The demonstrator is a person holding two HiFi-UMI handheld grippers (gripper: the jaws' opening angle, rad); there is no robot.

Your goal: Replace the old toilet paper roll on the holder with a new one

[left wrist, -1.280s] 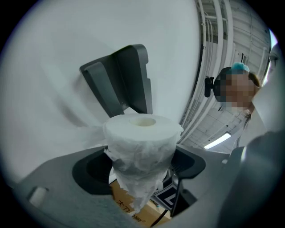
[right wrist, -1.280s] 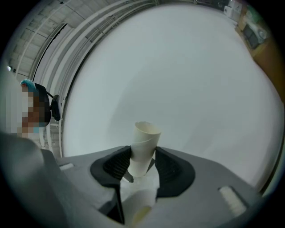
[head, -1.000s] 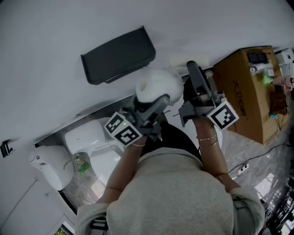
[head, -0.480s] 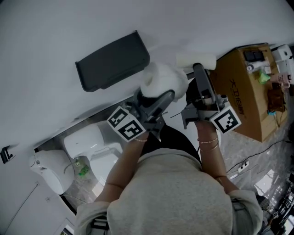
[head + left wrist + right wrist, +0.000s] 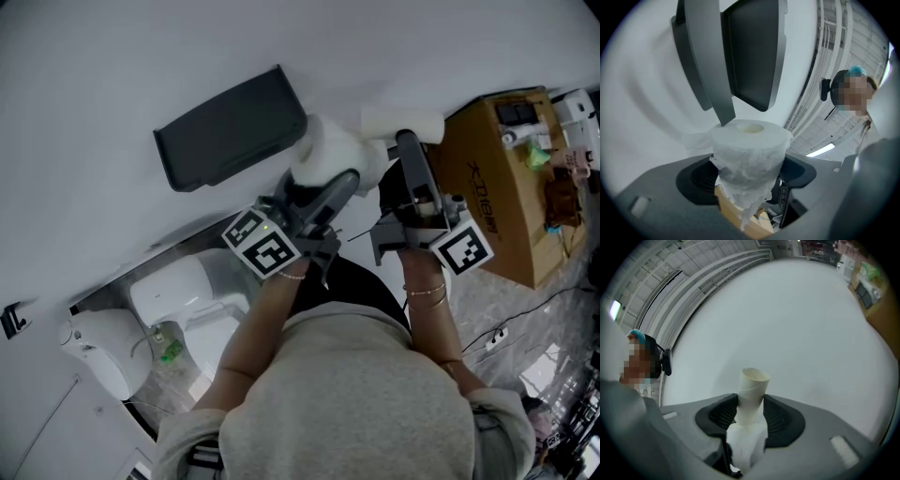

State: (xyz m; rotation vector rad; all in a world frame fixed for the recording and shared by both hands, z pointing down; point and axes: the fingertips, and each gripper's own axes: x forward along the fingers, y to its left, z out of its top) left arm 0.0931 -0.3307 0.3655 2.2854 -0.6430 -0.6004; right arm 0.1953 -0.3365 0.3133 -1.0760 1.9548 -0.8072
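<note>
A full new toilet paper roll (image 5: 750,145), its outer wrap ragged, sat clamped between the jaws of the left gripper (image 5: 751,172), raised near the dark holder (image 5: 752,51) on the wall. The right gripper (image 5: 751,417) had its jaws closed on the old roll's nearly bare cardboard tube (image 5: 753,383), further right in the head view. The swap seemed half done. Next, the new roll's core would likely need lining up with the holder's bar. Print on a cardboard box (image 5: 497,187) was too small to read.
</note>
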